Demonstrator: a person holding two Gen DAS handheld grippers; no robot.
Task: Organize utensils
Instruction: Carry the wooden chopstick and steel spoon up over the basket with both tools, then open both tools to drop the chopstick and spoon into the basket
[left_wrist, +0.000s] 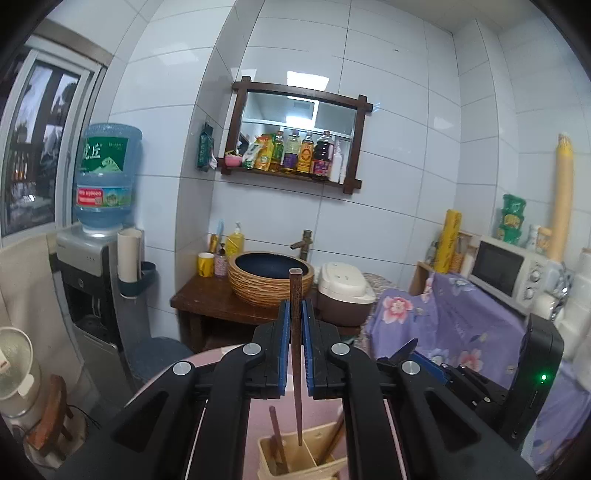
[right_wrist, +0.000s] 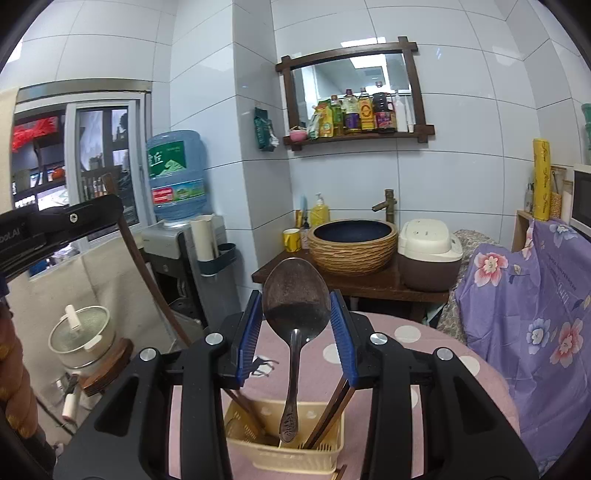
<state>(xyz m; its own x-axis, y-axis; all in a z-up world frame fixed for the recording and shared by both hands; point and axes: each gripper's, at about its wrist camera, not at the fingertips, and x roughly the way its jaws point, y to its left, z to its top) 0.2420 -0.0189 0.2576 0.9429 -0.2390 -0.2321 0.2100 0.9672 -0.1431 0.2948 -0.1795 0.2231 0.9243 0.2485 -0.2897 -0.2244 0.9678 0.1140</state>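
Above the holder (right_wrist: 282, 446), left jaws clamping chopstick (left_wrist: 296, 332), right jaws gripping spoon (right_wrist: 296, 306)

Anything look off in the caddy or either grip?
Nothing stands out. Left gripper holds a chopstick upright over the caddy; right gripper holds a spoon by its bowl, handle down into the caddy.

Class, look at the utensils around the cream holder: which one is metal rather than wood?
The spoon, gripped bowl-up by the right gripper above the cream holder. It is shiny metal with a broad bowl; the left gripper's chopstick is slim dark wood.
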